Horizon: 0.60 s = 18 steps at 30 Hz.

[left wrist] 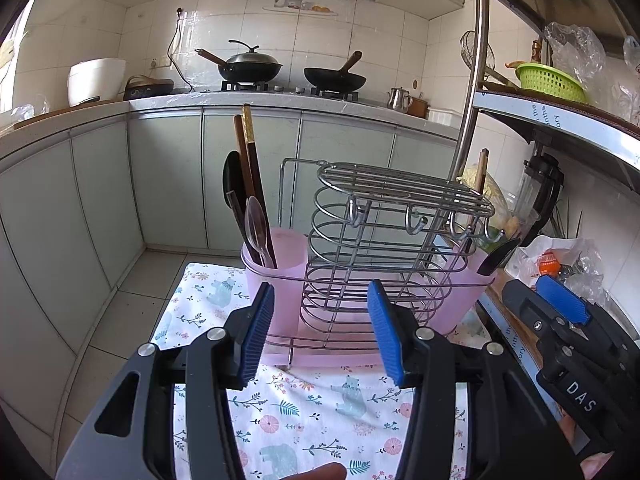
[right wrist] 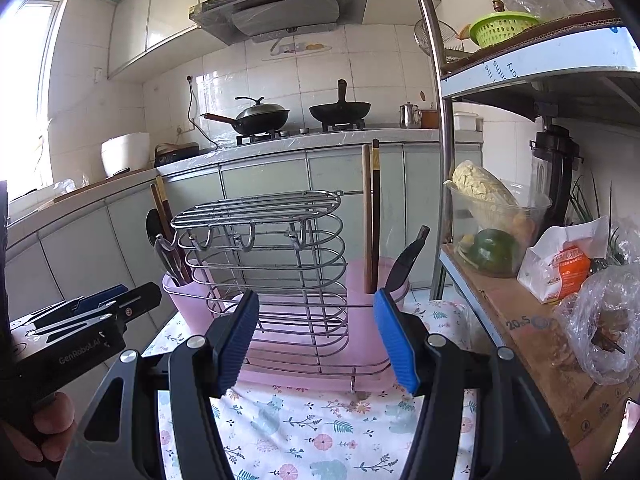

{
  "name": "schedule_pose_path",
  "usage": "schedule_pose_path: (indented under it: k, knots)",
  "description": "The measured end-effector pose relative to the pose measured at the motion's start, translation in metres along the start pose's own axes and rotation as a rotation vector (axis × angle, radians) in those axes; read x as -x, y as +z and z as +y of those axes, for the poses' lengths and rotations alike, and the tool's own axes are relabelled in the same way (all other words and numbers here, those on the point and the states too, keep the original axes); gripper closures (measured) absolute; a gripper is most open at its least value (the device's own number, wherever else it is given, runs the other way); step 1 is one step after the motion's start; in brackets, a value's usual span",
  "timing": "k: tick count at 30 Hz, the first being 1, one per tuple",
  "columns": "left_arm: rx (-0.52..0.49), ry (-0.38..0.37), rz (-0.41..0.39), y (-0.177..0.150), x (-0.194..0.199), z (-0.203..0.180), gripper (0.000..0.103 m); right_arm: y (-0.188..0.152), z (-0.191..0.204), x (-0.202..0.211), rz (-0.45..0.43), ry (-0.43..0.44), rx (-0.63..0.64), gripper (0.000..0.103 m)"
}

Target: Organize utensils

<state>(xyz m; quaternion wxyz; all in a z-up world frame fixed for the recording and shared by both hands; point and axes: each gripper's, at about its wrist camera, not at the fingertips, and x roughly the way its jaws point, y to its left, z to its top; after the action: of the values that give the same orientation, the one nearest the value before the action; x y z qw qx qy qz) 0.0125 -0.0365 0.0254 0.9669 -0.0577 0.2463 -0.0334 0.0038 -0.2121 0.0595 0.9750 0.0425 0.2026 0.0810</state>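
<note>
Currently listing: a wire utensil rack [left wrist: 384, 240] with pink plastic cups is standing on a floral cloth [left wrist: 312, 412]. The left pink cup [left wrist: 276, 264] is holding brown chopsticks [left wrist: 250, 152], a black spoon [left wrist: 232, 176] and a clear spoon [left wrist: 256, 224]; the right pink cup [right wrist: 376, 280] is holding two chopsticks [right wrist: 371, 216] and a black utensil [right wrist: 408, 260]. The left gripper [left wrist: 324, 332] and right gripper [right wrist: 320, 336] are both hovering just before the rack, jaws spread apart, gripping nothing.
</note>
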Motion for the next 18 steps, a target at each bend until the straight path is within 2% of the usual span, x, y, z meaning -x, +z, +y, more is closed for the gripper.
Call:
schedule_pose_path:
  k: [18]
  knots:
    - [-0.003, -0.005, -0.001, -0.0035, -0.0010, -0.0002, 0.054, -0.0032, -0.0002, -0.0037, 0.008, 0.001, -0.002, 0.044]
